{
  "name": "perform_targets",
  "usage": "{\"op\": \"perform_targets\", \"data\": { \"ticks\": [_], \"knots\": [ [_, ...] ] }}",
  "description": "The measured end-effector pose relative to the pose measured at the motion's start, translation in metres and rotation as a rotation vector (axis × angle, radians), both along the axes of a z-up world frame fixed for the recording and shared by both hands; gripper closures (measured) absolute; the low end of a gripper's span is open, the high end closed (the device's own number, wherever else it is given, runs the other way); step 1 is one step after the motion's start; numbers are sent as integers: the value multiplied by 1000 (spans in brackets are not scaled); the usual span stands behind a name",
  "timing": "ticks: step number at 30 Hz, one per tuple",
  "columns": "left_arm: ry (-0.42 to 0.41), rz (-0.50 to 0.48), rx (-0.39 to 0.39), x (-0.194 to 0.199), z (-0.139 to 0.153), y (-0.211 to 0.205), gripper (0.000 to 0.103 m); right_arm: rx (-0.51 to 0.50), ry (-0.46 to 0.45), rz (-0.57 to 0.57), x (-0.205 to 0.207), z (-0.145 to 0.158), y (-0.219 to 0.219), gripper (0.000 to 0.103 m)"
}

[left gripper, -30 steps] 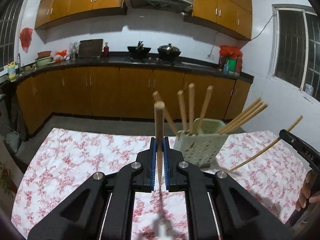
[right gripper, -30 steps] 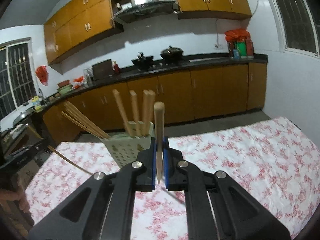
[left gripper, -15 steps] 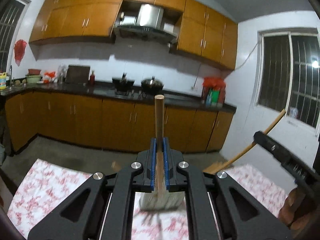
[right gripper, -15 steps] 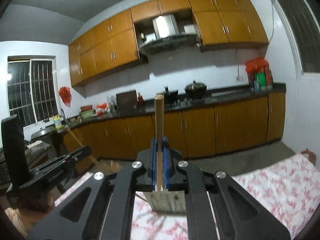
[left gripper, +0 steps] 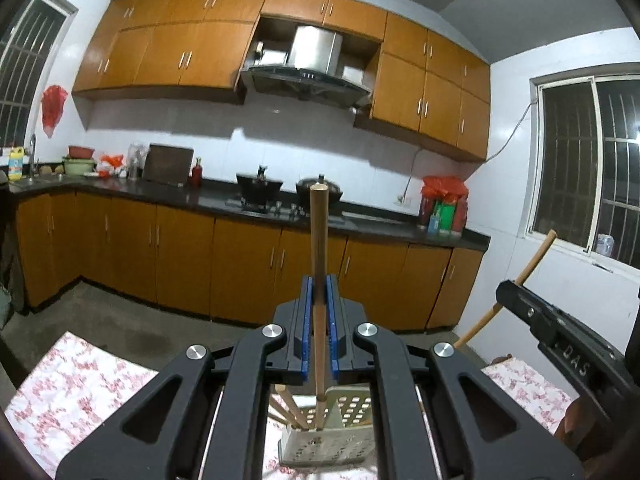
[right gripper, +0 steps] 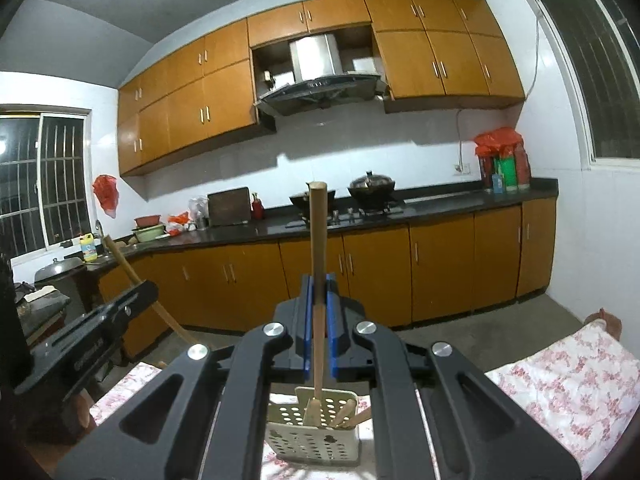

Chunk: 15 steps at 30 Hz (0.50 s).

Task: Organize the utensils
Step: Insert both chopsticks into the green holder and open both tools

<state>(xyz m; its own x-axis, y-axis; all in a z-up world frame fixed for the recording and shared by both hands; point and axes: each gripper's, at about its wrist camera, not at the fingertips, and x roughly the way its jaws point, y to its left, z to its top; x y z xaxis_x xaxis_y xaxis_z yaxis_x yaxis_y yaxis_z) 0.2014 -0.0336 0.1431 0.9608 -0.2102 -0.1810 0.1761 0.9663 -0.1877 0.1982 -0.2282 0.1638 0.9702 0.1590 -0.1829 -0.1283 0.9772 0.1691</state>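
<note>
My left gripper [left gripper: 319,288] is shut on a wooden utensil handle [left gripper: 319,240] that stands upright; its lower end reaches into the pale green perforated holder [left gripper: 340,436] below. My right gripper [right gripper: 319,286] is shut on another wooden utensil handle [right gripper: 318,240], whose lower end sits inside the same holder [right gripper: 316,436]. Other wooden handles [right gripper: 346,412] lean in the holder. The right gripper's body [left gripper: 560,344] shows at right in the left wrist view, the left gripper's body [right gripper: 88,340] at left in the right wrist view.
The holder stands on a table with a red floral cloth [left gripper: 76,392], also seen at right in the right wrist view [right gripper: 560,384]. Behind are brown kitchen cabinets, a dark counter [left gripper: 224,196] with woks, and barred windows.
Both grippers have risen and tilted up over the holder; it now lies directly below them. Both utensils' lower ends have gone down into the holder.
</note>
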Motion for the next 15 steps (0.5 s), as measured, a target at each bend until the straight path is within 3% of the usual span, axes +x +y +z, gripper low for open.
{"op": "perform_targets", "data": {
  "ticks": [5,7,8,9,11,13,15],
  "knots": [
    [59,-29,-11,8,-16,2,95,-27,60,18,11,-18,6,94],
    [71,-32,-27,8,-17,5,95,-33,65,17,10,-21,7,92],
    [72,-36,-31,7,-17,7,93,-36,64,18,8,-21,7,85],
    [72,-36,-33,5,-16,9,90,-36,58,15,5,-20,7,75],
    [66,-24,-33,1,-13,13,61,-34,35,6,-4,-16,4,64],
    [46,-8,-38,-7,-9,19,57,-34,17,-5,-15,-11,0,60],
    [40,-4,-44,-15,-3,26,54,-27,3,-19,-26,-7,-6,48]
  ]
}}
